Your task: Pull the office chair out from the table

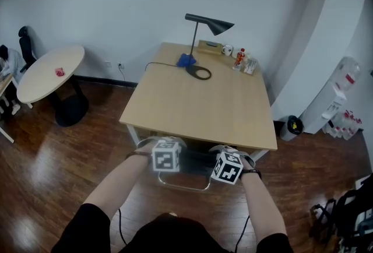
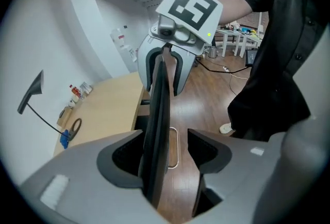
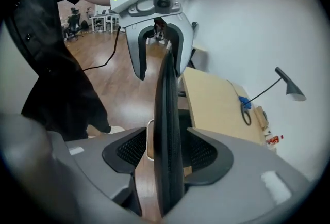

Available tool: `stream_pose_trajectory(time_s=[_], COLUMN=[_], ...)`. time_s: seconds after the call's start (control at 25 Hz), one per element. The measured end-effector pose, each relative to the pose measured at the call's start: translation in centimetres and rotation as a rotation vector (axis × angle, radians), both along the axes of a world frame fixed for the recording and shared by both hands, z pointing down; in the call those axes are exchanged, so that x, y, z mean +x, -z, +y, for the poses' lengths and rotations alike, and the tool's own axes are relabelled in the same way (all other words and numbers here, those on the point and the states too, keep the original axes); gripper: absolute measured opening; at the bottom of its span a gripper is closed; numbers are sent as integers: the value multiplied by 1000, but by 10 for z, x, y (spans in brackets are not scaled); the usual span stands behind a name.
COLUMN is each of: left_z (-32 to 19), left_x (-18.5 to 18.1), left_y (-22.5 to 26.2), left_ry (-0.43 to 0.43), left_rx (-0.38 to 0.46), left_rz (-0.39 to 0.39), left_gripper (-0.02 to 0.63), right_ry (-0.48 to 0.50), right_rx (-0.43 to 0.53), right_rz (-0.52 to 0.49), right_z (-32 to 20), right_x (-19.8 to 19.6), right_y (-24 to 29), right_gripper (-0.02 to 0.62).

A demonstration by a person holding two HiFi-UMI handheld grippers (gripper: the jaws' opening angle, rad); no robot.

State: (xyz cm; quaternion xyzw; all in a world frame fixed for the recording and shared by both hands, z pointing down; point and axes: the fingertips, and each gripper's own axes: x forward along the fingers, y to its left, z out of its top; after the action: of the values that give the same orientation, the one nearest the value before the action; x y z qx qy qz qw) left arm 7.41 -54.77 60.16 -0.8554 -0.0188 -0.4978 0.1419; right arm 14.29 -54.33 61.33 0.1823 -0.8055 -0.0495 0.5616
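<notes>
Office setting: wooden bench (image 1: 198, 106) carrying a desk lamp (image 1: 218, 25), water dispenser (image 1: 338, 99) at the wall, wood floor (image 1: 58, 158).

The chair back (image 3: 167, 125) filled the table's (image 1: 198, 112) near edge, the lamp (image 1: 214, 24) and bottles (image 1: 240, 59) lined its far edge, the bin (image 1: 289, 127) stood off its near right corner, and the floor (image 1: 76, 158) lay open leftward.

Office chair (image 1: 195, 161) before table (image 1: 198, 106), lamp (image 1: 207, 25) on its far side (round table (image 1: 49, 71) left)
</notes>
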Motion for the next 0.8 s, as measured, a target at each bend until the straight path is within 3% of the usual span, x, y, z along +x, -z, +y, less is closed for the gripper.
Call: stream_pose_trajectory(time_s=[0.16, 0.28, 0.48, 0.68, 0.8], left_z=[-2, -9, -8, -8, -1], left_x=[2, 5, 9, 9, 10], left_y=[-15, -15, -14, -16, -19], left_ry=[-45, -46, -65, -59, -67], left_rx=[-44, -61, -107, -81, -105], left_rz=[-68, -68, -66, -64, -73], left_gripper=[251, 130, 116, 110, 103], right_ry=[58, 75, 62, 71, 80], right_rx=[-75, -116, -190, -99, -93], right_rz=[82, 103, 80, 110, 136], right_z=[-2, -5, -1, -4, 1], right_x=[-9, -13, -14, -14, -13], right_y=[-17, -25, -30, -34, -37], right_gripper=[226, 158, 145, 108, 87])
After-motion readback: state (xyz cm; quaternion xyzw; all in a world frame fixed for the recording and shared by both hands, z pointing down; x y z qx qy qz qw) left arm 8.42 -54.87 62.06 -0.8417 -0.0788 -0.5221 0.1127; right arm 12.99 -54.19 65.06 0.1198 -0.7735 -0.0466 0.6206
